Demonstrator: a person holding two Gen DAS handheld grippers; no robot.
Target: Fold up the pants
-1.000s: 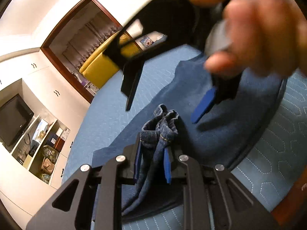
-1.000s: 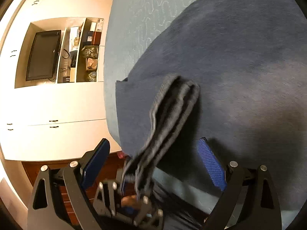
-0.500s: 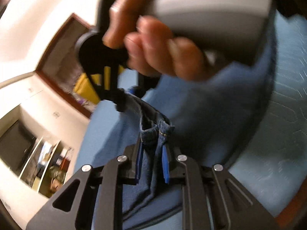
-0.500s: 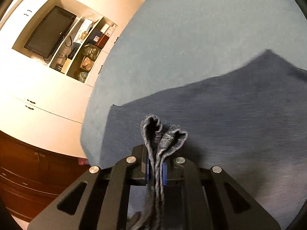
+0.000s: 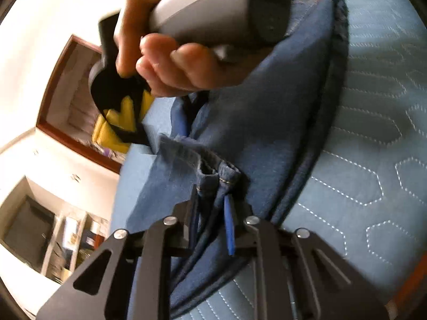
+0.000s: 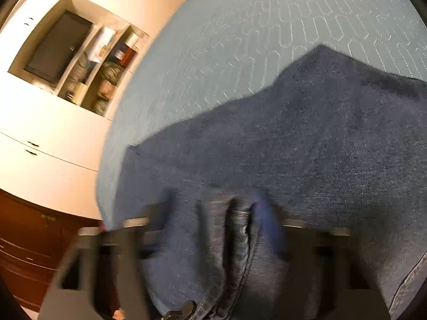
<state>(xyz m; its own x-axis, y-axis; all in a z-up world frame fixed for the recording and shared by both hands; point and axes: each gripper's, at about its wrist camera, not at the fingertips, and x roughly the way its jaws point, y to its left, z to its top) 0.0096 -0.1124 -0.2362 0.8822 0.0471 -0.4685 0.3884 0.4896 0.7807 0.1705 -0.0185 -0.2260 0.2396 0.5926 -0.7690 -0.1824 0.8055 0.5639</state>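
Dark blue denim pants point(image 5: 267, 122) lie on a light blue quilted bed point(image 5: 373, 160). My left gripper point(image 5: 213, 213) is shut on a bunched hem of the pants. My right gripper point(image 6: 226, 218) is blurred; the hem of the pants point(image 6: 240, 229) sits between its jaws, which look wider apart than before, so I cannot tell whether it still holds. In the left wrist view a hand holds the right gripper point(image 5: 184, 122) just beyond my left one, over the same cloth. The rest of the pants point(image 6: 293, 146) spreads flat ahead.
The bed's quilted cover point(image 6: 240, 40) stretches beyond the pants. A white wall unit with a dark TV point(image 6: 56, 48) and shelves of boxes point(image 6: 106, 74) stands past the bed edge. A yellow chair point(image 5: 112, 130) sits in a doorway. A wooden bed frame point(image 6: 32, 240) runs below.
The right gripper closed on the hem next to my left gripper half a second ago. Now both have moved over the pants and the right gripper's jaws look wider apart, blurred.
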